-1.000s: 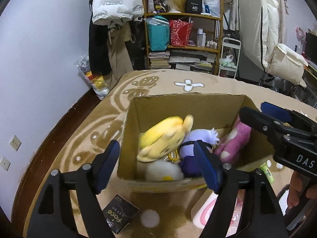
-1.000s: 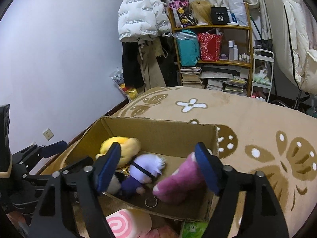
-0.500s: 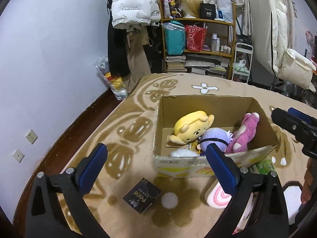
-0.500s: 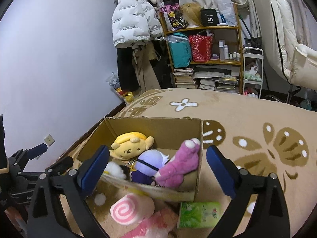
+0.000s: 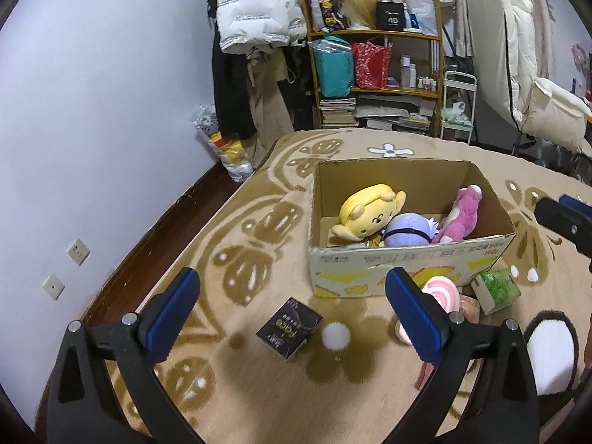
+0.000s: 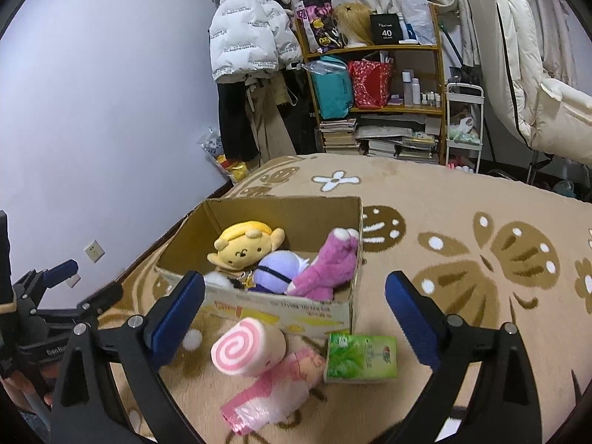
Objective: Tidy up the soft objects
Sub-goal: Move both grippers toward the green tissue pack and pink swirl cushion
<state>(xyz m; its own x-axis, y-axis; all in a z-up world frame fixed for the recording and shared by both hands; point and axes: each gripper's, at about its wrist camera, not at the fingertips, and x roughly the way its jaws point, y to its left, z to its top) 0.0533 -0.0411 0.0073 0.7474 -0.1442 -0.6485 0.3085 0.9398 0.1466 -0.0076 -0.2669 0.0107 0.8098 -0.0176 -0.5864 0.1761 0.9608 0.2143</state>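
An open cardboard box (image 5: 407, 262) (image 6: 281, 309) stands on the rug. Inside it lie a yellow plush (image 5: 370, 211) (image 6: 244, 246), a purple plush (image 5: 407, 229) (image 6: 277, 272), a pink plush (image 5: 462, 214) (image 6: 329, 266) and a white plush (image 6: 216, 279). In front of the box lie a pink swirl roll plush (image 5: 442, 290) (image 6: 248, 346), a pink wrapped soft item (image 6: 273, 392) and a white pompom (image 5: 335, 336) (image 6: 192, 340). My left gripper (image 5: 294, 314) is open over the rug, short of the box. My right gripper (image 6: 294, 322) is open above the swirl roll, holding nothing.
A black carton (image 5: 290, 327) and a green tissue pack (image 5: 497, 290) (image 6: 360, 357) lie near the box. A black-and-white item (image 5: 551, 351) sits at the lower right. Wooden shelves (image 5: 373, 85), hanging coats (image 5: 255, 18) and a white wall (image 5: 92, 111) border the patterned rug (image 6: 481, 259).
Both grippers have drawn back from the box and risen a little, and their jaws have spread wider. The plushes stay in the box. More rug and floor items show now.
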